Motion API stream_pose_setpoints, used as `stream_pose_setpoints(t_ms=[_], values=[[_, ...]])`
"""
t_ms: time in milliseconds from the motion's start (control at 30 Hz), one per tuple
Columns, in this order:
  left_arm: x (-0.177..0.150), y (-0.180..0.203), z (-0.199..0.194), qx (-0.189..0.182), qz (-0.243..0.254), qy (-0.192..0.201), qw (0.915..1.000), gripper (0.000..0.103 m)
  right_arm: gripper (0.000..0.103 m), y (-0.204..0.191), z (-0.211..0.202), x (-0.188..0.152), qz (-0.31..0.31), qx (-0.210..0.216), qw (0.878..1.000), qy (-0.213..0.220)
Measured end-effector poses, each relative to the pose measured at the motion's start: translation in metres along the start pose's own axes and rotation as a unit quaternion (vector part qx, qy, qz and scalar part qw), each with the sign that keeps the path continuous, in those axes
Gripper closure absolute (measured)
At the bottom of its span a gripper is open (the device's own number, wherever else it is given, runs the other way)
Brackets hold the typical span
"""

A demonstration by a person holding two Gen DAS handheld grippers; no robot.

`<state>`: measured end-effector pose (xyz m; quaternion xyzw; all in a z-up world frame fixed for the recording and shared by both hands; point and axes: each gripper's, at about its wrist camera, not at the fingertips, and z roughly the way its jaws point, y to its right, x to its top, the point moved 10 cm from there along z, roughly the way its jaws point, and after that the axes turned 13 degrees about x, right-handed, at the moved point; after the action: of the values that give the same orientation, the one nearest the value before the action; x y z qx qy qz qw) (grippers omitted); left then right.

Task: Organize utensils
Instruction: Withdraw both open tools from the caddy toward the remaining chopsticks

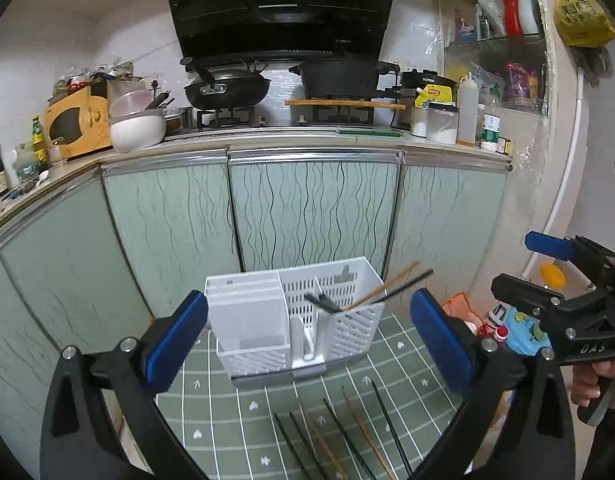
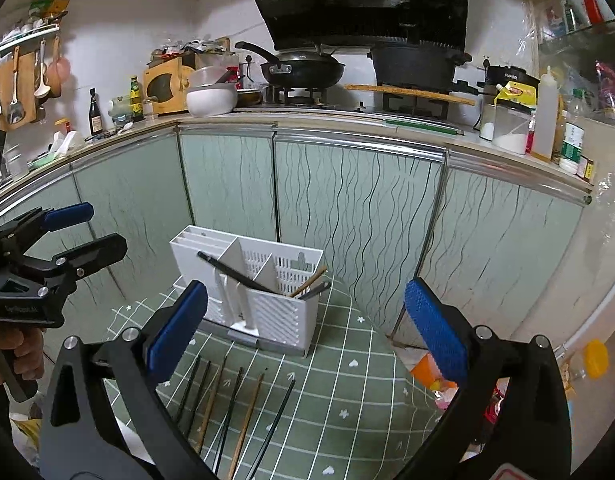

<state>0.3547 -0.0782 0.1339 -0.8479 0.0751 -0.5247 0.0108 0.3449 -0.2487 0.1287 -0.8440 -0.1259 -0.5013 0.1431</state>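
Observation:
A white slotted utensil holder (image 1: 247, 320) (image 2: 275, 316) stands at the far end of a green checked mat (image 1: 387, 360) (image 2: 347, 380). A brown and a black chopstick (image 1: 399, 280) (image 2: 309, 283) lean out of its right compartment, and another black one (image 2: 231, 270) lies slanted across it. Several loose chopsticks (image 1: 347, 432) (image 2: 235, 408), black and brown, lie on the mat near me. My left gripper (image 1: 307, 304) (image 2: 89, 228) and right gripper (image 2: 305, 296) (image 1: 525, 266) hover side by side short of the holder, above the loose chopsticks. Both are open wide with nothing between the blue pads.
Pale green cabinet doors (image 1: 311, 208) stand close behind the holder, under a counter with woks (image 1: 227, 88) and bottles. Low at the right are an orange bag (image 2: 427, 368), a blue item (image 1: 523, 328) and a yellow-capped bottle (image 2: 595, 358). A hand (image 1: 591, 376) holds the right gripper's handle.

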Motion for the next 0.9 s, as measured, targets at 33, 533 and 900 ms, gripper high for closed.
stream_pose_setpoints(t_ms=[33, 533, 900], values=[[-0.005, -0.001, -0.008, 0.001, -0.001, 0.0, 1.0, 0.004, 0.008, -0.002, -0.004, -0.003, -0.001, -0.001, 1.0, 0.0], [-0.082, -0.015, -0.067, 0.006, -0.015, -0.006, 0.9999, 0.004, 0.008, -0.033, -0.047, -0.066, -0.001, -0.014, 1.0, 0.002], [-0.135, -0.03, -0.077, 0.013, -0.037, -0.028, 0.9988, 0.004, 0.008, -0.043, -0.058, -0.114, 0.0, -0.029, 1.0, -0.003]])
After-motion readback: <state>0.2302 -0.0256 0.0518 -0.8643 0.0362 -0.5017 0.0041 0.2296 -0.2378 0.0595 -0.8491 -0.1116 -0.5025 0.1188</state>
